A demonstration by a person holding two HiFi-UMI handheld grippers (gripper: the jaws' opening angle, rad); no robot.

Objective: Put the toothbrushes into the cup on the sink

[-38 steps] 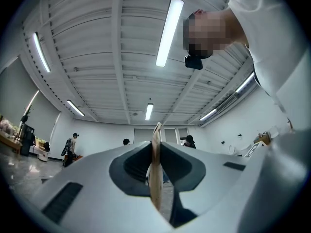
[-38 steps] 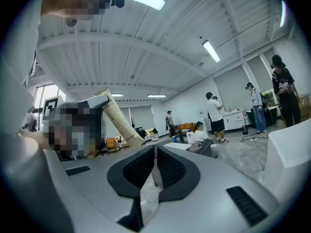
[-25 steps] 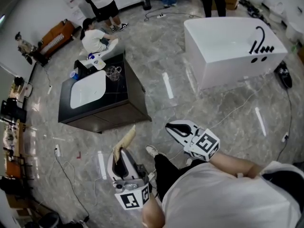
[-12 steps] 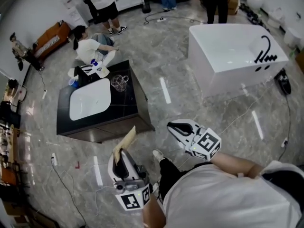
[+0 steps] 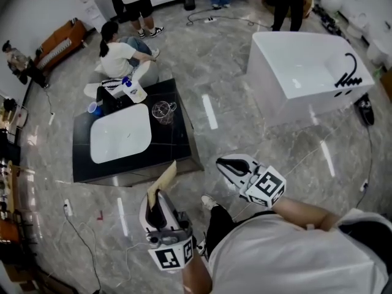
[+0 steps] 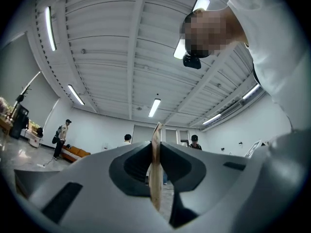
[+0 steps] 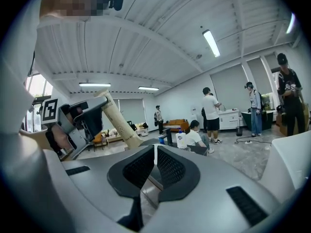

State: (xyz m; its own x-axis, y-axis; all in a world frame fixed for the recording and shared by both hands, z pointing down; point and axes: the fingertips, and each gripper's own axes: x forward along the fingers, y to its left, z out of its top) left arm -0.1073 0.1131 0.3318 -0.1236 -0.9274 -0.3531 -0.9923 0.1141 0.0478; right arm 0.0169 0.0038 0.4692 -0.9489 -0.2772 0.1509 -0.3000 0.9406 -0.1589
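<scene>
The left tongs [image 5: 158, 196] are clamped on a beige paper-wrapped toothbrush [image 5: 165, 177], which sticks out toward 12 o'clock. The right tongs [image 5: 224, 164] are pressed together, with nothing seen between them. The clear glass cup [image 5: 162, 110] stands on the black counter [image 5: 177, 136], at 2 o'clock of the white sink basin [image 5: 120, 133] and well apart from both tongs.

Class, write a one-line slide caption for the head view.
Left gripper grips a tan packet, right gripper shut, sink counter ahead.
</scene>
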